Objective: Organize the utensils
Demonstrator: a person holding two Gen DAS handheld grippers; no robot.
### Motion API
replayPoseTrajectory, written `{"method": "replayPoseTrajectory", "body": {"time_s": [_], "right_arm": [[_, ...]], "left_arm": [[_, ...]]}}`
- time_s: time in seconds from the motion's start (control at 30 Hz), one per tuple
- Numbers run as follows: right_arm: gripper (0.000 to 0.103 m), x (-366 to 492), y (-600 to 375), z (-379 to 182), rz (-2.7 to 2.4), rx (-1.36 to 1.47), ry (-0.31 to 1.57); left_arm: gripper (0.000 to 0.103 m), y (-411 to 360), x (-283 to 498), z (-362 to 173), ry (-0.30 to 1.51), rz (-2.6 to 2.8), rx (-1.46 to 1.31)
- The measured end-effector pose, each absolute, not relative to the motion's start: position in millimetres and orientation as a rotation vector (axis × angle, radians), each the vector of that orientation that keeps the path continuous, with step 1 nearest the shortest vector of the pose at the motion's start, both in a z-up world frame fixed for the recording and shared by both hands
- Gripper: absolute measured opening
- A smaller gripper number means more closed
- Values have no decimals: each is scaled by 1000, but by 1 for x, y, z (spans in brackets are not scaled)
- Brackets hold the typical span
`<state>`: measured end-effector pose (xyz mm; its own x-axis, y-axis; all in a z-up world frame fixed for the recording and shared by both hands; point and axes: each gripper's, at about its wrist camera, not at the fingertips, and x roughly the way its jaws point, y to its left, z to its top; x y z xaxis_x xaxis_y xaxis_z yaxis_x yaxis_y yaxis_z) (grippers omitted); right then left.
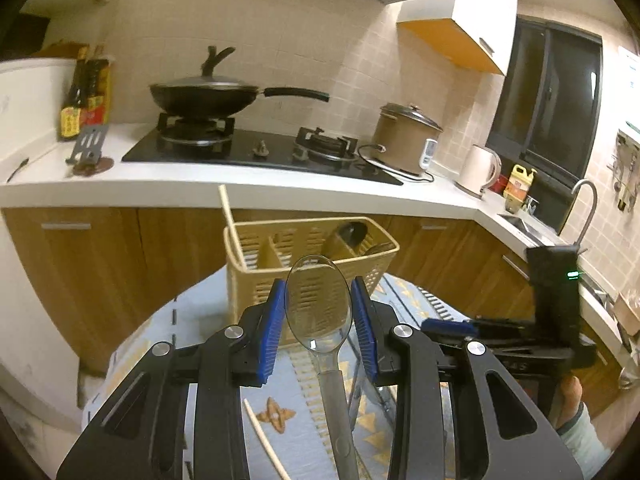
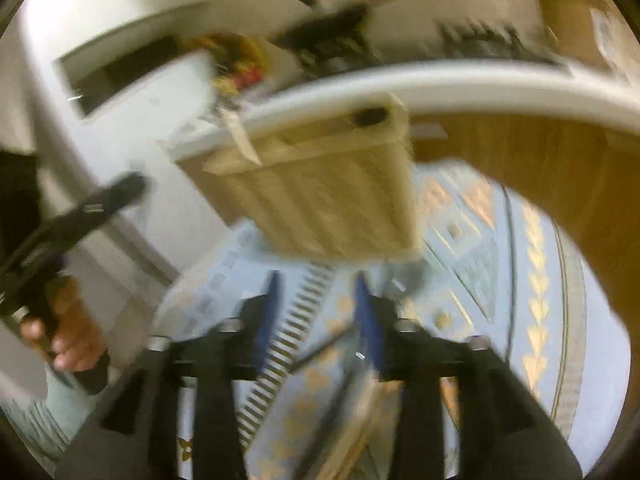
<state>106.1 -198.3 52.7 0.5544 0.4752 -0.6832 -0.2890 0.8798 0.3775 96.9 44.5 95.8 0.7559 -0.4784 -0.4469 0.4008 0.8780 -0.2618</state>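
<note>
Utensils are seen first from the left wrist: a clear plastic spoon (image 1: pixel 319 304) is clamped between the left gripper (image 1: pixel 319 312) pads, with the beige basket (image 1: pixel 308 258) just beyond the fingertips. From the blurred right wrist, the right gripper (image 2: pixel 320 312) fingers apparently stand apart, nothing clearly pinched, basket ahead.
</note>
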Motion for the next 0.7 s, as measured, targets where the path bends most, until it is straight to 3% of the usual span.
{"method": "replayPoseTrajectory", "body": {"time_s": [0.27,0.53,0.7], "right_arm": [[61,156,-226,1,229,454,1141],[60,181,-184,-22,40,335,1192],[61,178,-166,-25,-76,255,1128]], "left_arm": [[31,53,101,88,542,-502,-167],[31,69,104,83,543,-515,-185],[31,80,107,79,537,-513,-196]]}}
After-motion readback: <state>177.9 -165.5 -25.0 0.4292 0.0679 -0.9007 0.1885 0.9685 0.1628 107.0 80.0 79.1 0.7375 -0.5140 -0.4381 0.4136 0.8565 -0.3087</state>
